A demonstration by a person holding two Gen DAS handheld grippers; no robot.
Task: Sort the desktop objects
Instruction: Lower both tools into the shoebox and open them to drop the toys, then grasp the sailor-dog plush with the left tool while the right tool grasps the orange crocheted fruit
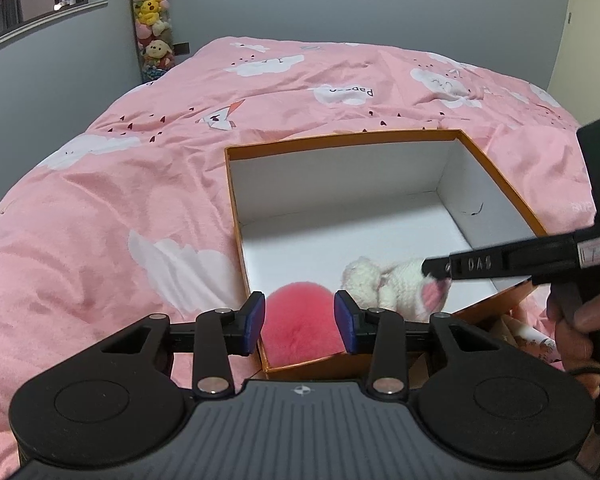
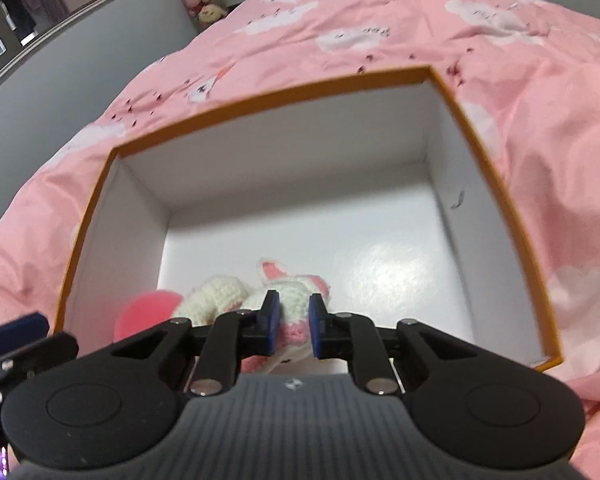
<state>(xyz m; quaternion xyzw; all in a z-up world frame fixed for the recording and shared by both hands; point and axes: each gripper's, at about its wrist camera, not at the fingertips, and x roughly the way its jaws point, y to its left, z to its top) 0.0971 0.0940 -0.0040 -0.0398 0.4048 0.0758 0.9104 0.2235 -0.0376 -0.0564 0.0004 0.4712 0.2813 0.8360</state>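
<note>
We work over a bed under a pink cloud-print duvet [image 1: 140,200] in a grey-walled room, a column of plush toys [image 1: 154,20] in the far corner. One orange box [image 1: 236,216] holds two toys near its front: one pink pompom [image 1: 300,328] between our left gripper's [image 1: 300,322] parted, empty jaws, and one white crocheted bunny [image 2: 288,292] between our right gripper's [image 2: 294,326] narrowly parted jaws; its grip is unclear, the bunny's body half hidden

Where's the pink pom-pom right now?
The pink pom-pom sits inside the orange box, in its near-left corner, beside the white crocheted bunny. In the left wrist view it lies between the open left gripper fingers.
</note>
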